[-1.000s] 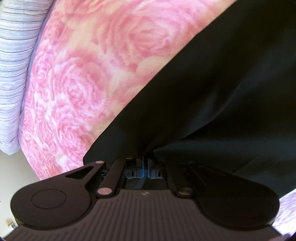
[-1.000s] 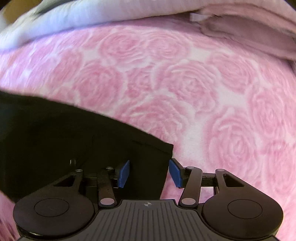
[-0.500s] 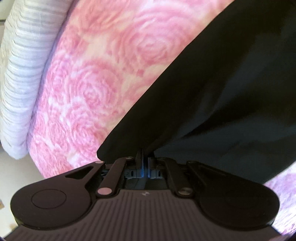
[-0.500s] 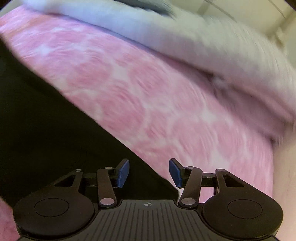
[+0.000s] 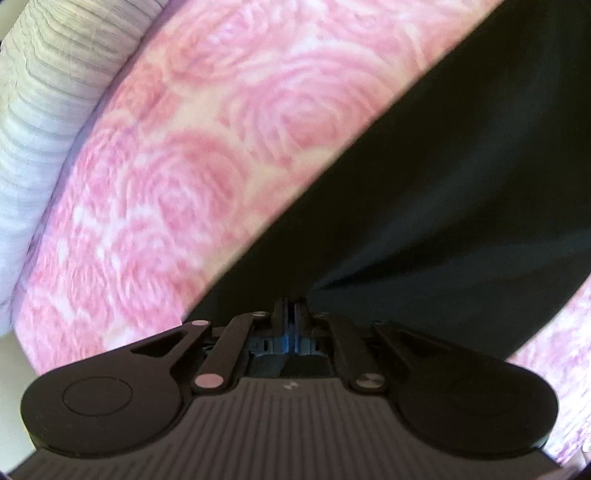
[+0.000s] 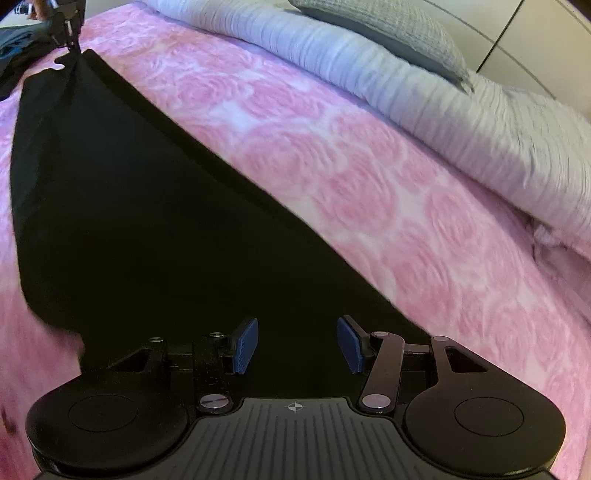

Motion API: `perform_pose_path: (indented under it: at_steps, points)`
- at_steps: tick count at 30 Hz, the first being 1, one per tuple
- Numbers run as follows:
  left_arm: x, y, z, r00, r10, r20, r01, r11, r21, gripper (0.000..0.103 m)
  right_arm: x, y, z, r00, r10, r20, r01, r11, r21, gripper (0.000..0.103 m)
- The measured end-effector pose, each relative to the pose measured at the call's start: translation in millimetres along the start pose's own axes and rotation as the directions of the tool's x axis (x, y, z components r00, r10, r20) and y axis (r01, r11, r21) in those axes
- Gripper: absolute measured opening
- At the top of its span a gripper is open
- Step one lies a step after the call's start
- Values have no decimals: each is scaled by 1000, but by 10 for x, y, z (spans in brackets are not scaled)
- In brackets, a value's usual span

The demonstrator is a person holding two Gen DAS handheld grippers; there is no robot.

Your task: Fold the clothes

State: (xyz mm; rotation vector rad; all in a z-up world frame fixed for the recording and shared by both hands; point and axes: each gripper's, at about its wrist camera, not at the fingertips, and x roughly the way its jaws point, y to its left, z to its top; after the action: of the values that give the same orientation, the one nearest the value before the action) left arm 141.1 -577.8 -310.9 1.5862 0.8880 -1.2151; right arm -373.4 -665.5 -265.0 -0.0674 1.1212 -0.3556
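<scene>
A black garment [image 6: 140, 229] lies stretched across a pink rose-patterned bedspread [image 6: 369, 192]. My left gripper [image 5: 290, 306] is shut on one end of the black garment [image 5: 461, 177], with the cloth bunched between its fingers. The left gripper also shows far off in the right wrist view [image 6: 70, 35], pinching the far corner. My right gripper [image 6: 296, 345] is open, its blue pads [image 6: 245, 345] apart just above the near end of the garment, holding nothing.
A white ribbed duvet [image 6: 461, 107] and a grey pillow [image 6: 388, 26] lie along the far side of the bed. The duvet also shows at the left in the left wrist view [image 5: 37, 122]. Dark clothing [image 6: 14, 48] lies at the top left.
My right gripper has swung and pulled back, staying open over the garment's near end. My left gripper, still shut on the cloth, has shifted slightly, pulling the garment taut.
</scene>
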Motion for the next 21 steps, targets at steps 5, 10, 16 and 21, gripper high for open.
perform_pose_path:
  at_steps: [5, 10, 16, 21]
  points:
    - [149, 263, 93, 995, -71, 72, 66, 996, 58, 3, 182, 351, 413, 998, -62, -22, 64, 994, 91, 52]
    - [263, 469, 5, 976, -172, 135, 163, 983, 81, 3, 442, 610, 817, 999, -36, -18, 37, 997, 71, 52]
    - [185, 411, -133, 964, -175, 198, 151, 980, 132, 3, 900, 618, 1374, 995, 78, -62, -89, 976, -200, 51]
    - [189, 434, -225, 955, -181, 237, 159, 981, 109, 3, 1324, 469, 1507, 958, 186, -216, -241, 935, -260, 44]
